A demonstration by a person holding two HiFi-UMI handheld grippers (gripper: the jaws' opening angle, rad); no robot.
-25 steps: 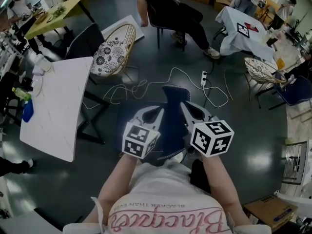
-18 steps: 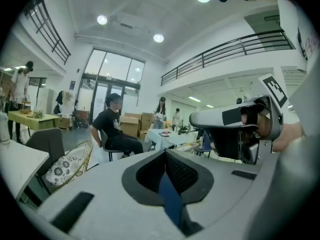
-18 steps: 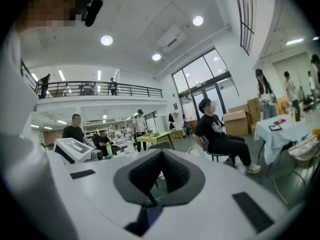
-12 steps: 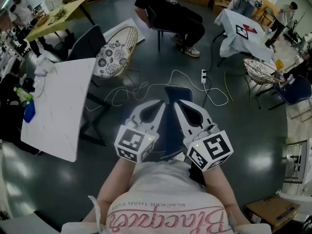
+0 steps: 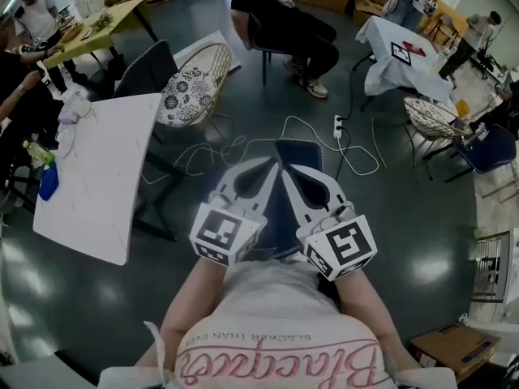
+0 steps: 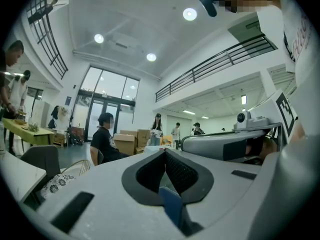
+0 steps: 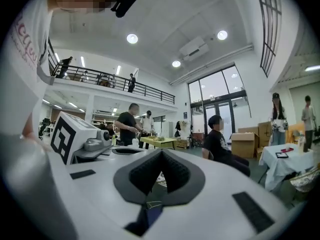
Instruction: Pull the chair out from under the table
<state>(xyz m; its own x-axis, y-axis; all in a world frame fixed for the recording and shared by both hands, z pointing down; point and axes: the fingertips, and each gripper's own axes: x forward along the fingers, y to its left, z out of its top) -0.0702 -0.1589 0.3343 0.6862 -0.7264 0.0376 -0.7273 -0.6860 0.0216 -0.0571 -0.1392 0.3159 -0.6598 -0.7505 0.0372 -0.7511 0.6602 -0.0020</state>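
Note:
A dark blue chair (image 5: pixel 280 209) stands on the dark floor right in front of me, apart from the white table (image 5: pixel 89 177) at the left. Both grippers are held level above it, and its back shows between and beyond them. My left gripper (image 5: pixel 270 163) and right gripper (image 5: pixel 285 169) lean toward each other with their tips nearly meeting. In the left gripper view the left gripper (image 6: pixel 165 152) has its pads together and nothing in them. The right gripper (image 7: pixel 161 153) in its own view is likewise shut and empty. A blue strip of chair shows below each pair of jaws.
A wicker chair (image 5: pixel 190 83) with a patterned cushion stands beyond the white table. A white cable and power strip (image 5: pixel 339 126) lie on the floor ahead. A seated person (image 5: pixel 280 14), a cloth-covered table (image 5: pixel 401 51) and another wicker chair (image 5: pixel 434 116) are farther off.
Both grippers have risen from beside the chair's back and swung their tips together above it. The chair itself has not visibly moved.

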